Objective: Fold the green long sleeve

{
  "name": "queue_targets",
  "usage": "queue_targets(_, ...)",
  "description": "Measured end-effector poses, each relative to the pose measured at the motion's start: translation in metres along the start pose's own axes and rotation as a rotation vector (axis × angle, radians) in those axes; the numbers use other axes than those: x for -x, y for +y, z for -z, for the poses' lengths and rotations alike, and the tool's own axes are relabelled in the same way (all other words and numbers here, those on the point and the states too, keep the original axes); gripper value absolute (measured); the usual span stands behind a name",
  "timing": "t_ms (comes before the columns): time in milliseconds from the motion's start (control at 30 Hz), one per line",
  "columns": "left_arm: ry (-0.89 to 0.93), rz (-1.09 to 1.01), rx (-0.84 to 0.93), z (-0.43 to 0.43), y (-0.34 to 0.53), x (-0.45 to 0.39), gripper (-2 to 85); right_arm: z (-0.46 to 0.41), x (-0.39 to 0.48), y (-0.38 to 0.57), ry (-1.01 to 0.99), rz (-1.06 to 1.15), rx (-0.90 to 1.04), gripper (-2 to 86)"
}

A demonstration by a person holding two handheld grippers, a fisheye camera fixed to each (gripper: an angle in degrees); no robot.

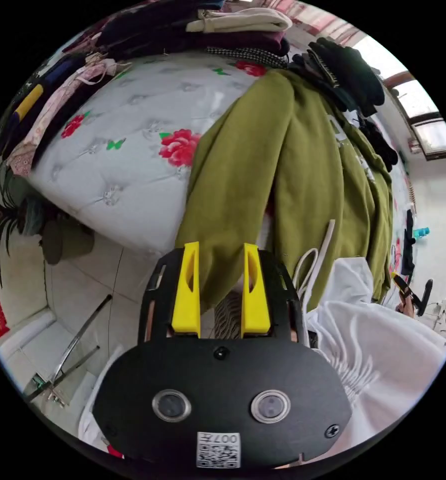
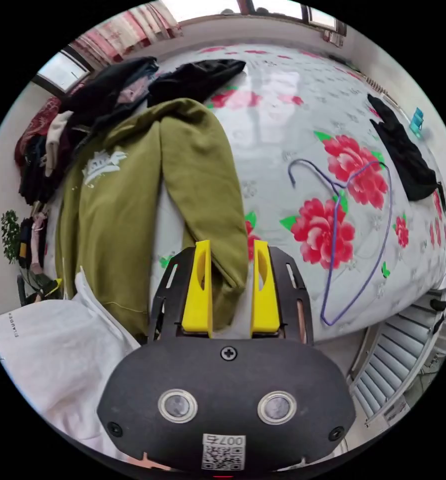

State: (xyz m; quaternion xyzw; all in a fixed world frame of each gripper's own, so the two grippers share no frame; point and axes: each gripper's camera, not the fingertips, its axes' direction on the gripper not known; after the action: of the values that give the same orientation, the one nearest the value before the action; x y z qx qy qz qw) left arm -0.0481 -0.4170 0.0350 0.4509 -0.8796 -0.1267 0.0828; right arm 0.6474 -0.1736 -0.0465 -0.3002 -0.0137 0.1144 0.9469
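The green long sleeve (image 1: 303, 165) lies spread on the flowered mattress (image 1: 128, 165), its white chest print (image 2: 102, 165) facing up. One sleeve (image 1: 233, 190) hangs over the mattress edge, and its cuff end sits between the yellow jaws of my left gripper (image 1: 221, 246), which stand apart. The other sleeve (image 2: 203, 170) runs down toward my right gripper (image 2: 232, 243). Its cuff lies between those jaws against the left one, with a gap at the right one. Both grippers are open.
A purple wire hanger (image 2: 353, 235) and a black garment (image 2: 408, 155) lie on the mattress (image 2: 283, 110). Piled clothes (image 1: 208, 30) and dark items (image 1: 348, 70) line the far side. A person's white garment (image 1: 383, 345) is close by. A plant (image 1: 13, 210) and a metal stand (image 1: 68, 355) are on the floor.
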Motion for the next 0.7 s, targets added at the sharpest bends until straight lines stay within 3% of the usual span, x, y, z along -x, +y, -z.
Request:
queue_targets(133,-0.133,-0.128,0.076,-0.014,-0.029,-0.028,11.3,-0.031,0.019,-0.018,-0.008,0.004,0.119,5.9)
queue_targets(233,-0.192,-0.173,0.094,-0.006,-0.051,-0.031,4.2,-0.016,0.023,-0.04,-0.011,0.078,0.186,4.4)
queue_targets(333,-0.359,-0.224,0.041,0.025,-0.072,-0.005,3.8,0.048,-0.004,-0.057,0.221,0.076,0.024,3.8)
queue_targets(400,-0.425,-0.087,-0.084,0.075,-0.093,0.048,4.3,0.102,-0.037,-0.062,0.301,-0.014,-0.125,4.1)
queue_targets(567,-0.355,0.302,-0.274,0.148,-0.104,0.149,3.0,0.199,-0.124,-0.028,0.007,-0.386,-0.472,5.9)
queue_targets(700,-0.233,0.107,-0.352,0.125,-0.083,0.125,5.5,0.165,-0.065,0.008,-0.109,-0.165,-0.401,7.0)
